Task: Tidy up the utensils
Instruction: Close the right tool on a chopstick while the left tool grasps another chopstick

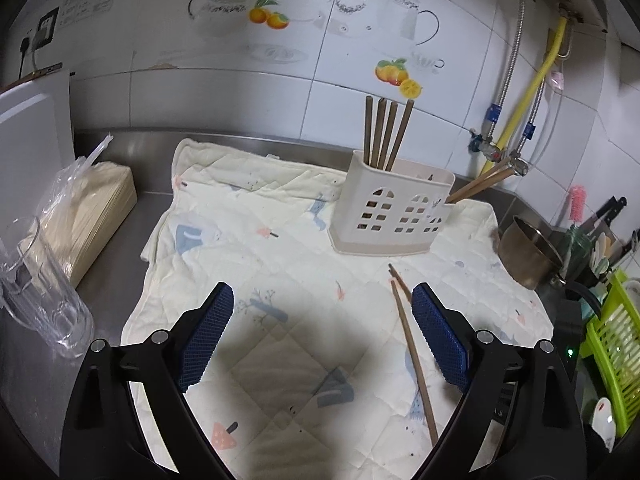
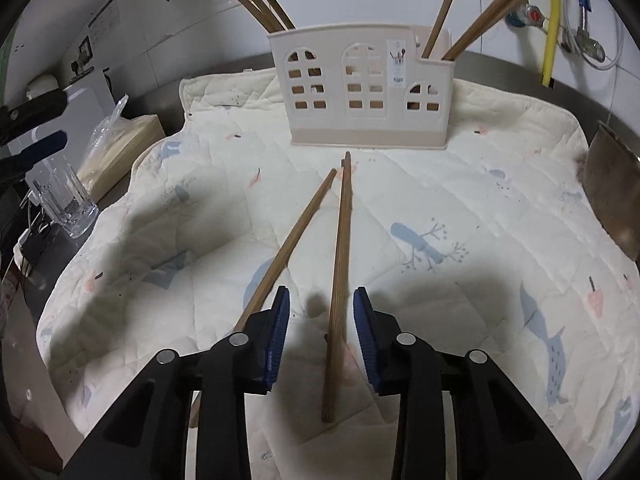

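Two loose chopsticks on the quilted cloth, both grippers low over it.

The right gripper [image 2: 321, 314] has its jaws released, straddling one chopstick [image 2: 340, 272] without the pads pressing on it; a second chopstick [image 2: 296, 236] lies just outside its left finger, tips nearly meeting in front of the cream utensil holder [image 2: 362, 92]. The left gripper [image 1: 322, 322] stands wide apart and empty over the cloth [image 1: 260, 240], the pair of chopsticks beside its right finger. More chopsticks stand upright in the holder's compartments (four at one end, a few leaning out at the other). The cloth covers a steel surface [image 1: 132, 216].
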Available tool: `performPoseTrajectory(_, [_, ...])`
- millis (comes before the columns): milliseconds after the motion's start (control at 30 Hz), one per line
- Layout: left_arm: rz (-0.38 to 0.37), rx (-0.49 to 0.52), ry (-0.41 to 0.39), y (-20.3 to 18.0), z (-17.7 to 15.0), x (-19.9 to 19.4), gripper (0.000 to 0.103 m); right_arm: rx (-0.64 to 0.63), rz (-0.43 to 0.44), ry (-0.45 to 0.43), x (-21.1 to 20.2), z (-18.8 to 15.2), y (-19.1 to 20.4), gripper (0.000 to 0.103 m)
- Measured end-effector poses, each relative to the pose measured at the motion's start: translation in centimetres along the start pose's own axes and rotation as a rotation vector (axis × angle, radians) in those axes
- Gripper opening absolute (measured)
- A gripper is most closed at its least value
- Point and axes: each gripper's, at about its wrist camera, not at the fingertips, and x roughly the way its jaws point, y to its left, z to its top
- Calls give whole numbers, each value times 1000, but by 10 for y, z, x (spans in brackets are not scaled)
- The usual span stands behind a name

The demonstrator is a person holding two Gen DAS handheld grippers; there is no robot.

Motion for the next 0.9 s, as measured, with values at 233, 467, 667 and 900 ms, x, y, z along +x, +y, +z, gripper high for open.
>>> performPoseTrajectory(233, [-5, -23, 18, 7, -12, 1, 89, 11, -8, 28, 11, 1, -1, 25])
performPoseTrajectory(467, [-1, -48, 40, 15, -21, 7, 88, 26, -20, 48, 18, 4, -2, 18])
performPoseTrajectory(667, [-3, -59, 56, 16, -27, 10, 88, 25, -52, 51, 22, 3, -2, 9])
performPoseTrajectory(900, [-18, -32, 100, 3, -41, 17, 81, 25, -60, 34, 17, 1, -2, 7])
